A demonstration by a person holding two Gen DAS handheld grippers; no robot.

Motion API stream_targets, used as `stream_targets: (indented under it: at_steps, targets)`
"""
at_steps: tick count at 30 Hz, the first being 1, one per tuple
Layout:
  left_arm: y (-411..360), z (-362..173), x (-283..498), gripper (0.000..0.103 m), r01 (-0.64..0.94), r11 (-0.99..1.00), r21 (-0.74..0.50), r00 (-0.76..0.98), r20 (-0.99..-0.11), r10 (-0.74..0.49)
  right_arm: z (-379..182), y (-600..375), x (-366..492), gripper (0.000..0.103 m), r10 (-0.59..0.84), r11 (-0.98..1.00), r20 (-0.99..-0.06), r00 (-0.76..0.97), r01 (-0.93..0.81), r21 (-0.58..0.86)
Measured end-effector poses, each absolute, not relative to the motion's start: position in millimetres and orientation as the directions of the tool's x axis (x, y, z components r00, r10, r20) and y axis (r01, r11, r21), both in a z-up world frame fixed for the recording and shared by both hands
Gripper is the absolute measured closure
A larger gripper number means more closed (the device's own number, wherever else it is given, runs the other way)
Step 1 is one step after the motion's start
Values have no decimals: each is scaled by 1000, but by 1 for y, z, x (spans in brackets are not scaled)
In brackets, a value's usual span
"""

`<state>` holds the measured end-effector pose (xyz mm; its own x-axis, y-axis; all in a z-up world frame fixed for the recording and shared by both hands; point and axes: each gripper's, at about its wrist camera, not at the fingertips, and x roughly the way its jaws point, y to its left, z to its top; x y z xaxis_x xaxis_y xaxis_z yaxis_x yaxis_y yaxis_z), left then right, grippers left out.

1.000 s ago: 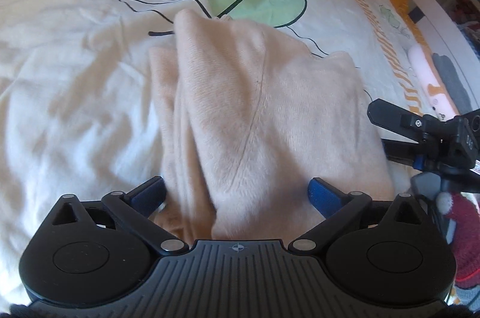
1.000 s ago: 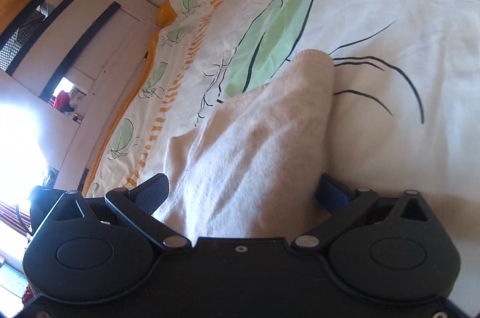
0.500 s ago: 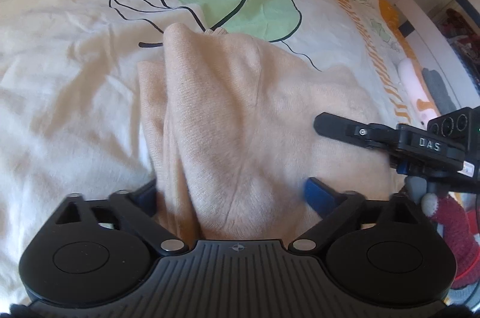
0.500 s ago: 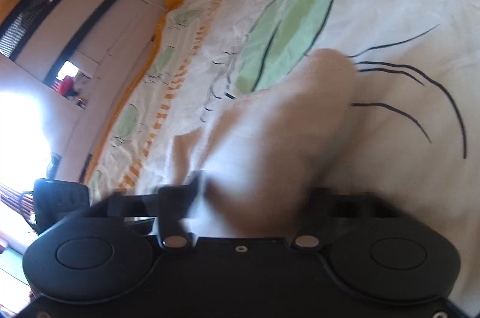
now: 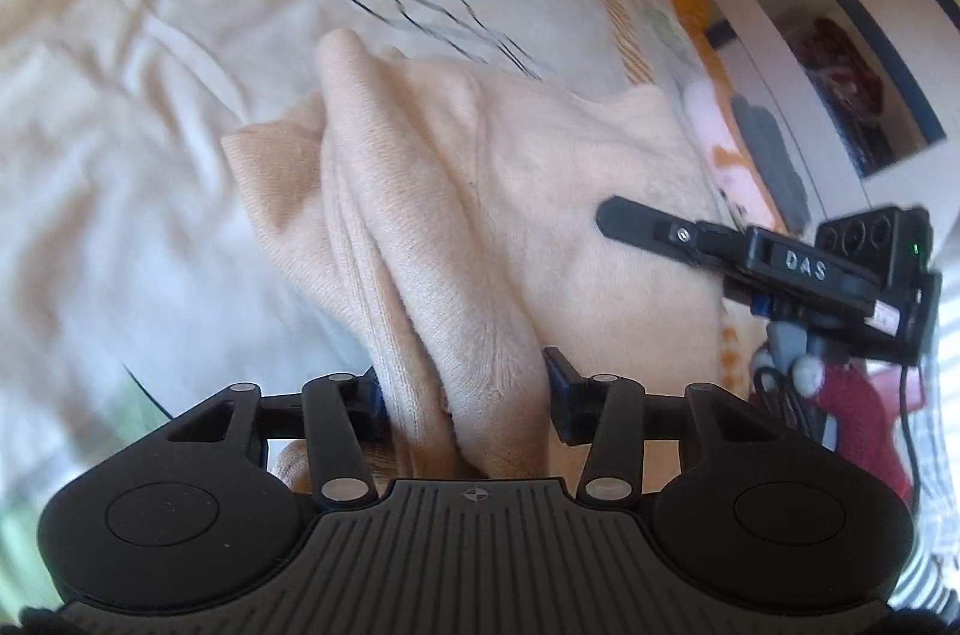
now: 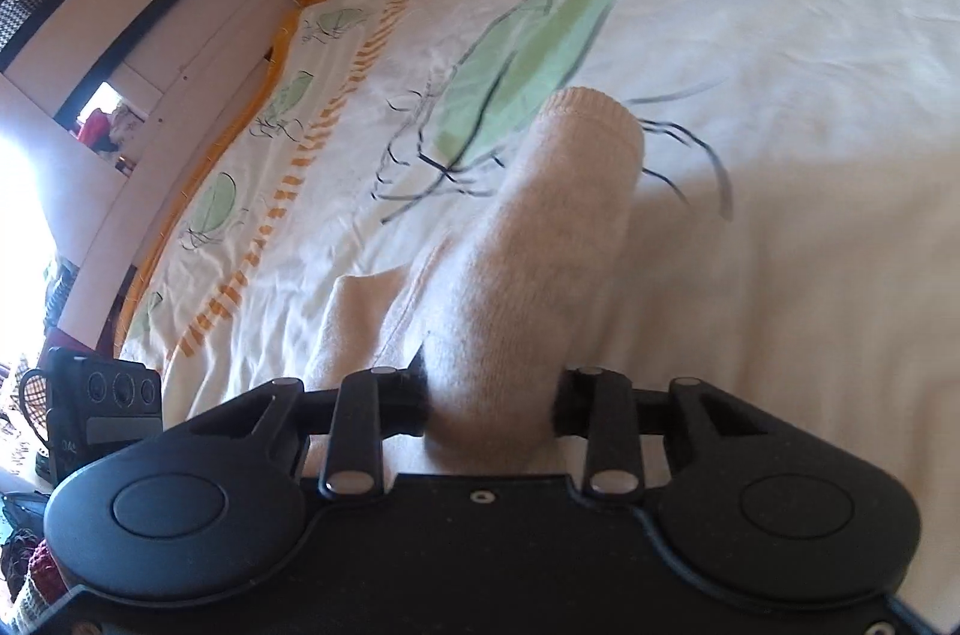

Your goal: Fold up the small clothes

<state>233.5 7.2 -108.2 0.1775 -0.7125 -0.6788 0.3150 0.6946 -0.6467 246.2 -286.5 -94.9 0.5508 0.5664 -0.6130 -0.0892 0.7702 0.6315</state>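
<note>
Cream knit garment (image 5: 510, 191): lies bunched on the bed (image 5: 120, 155), long axis running away from both tongs toward the green leaf print (image 6: 528, 53). Left tongs (image 5: 465, 389): closing, pinching near-edge folds. Right tongs (image 6: 492, 395): closing, pinching a sleeve-like tube (image 6: 558, 227). Bare quilt beyond the garment; bed frame (image 6: 198, 5) borders left.

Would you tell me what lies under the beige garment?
The beige garment lies bunched on a white bedsheet printed with green leaves. Whatever is beneath its folds is covered.

Peach garment (image 5: 540, 191) on leaf-print bedspread (image 6: 810, 155)
</note>
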Motion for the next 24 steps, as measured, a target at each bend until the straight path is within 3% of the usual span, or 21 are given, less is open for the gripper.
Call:
stream_targets:
  at_steps: [6, 10, 11, 15, 24]
  targets:
    - [-15, -110, 179, 57, 353, 652, -671, 92, -668, -738, -90, -315, 193, 56, 550, 786, -685, 478, -18, 618]
    - [-4, -118, 172, 51, 289, 659, -694, 142, -650, -746, -100, -326, 174, 37, 503, 801, -718, 481, 54, 597]
    - [2, -121, 177, 49, 237, 645, -727, 150, -628, -763, -102, -327, 171, 36, 494, 801, -721, 486, 67, 595]
    - [18, -126, 188, 35, 146, 622, -769, 223, -587, -778, -108, -330, 163, 29, 530, 756, -674, 515, 74, 650]
    - [-3, -125, 232, 29, 172, 626, -761, 249, -581, -775, -108, -340, 163, 27, 548, 700, -599, 584, 72, 710]
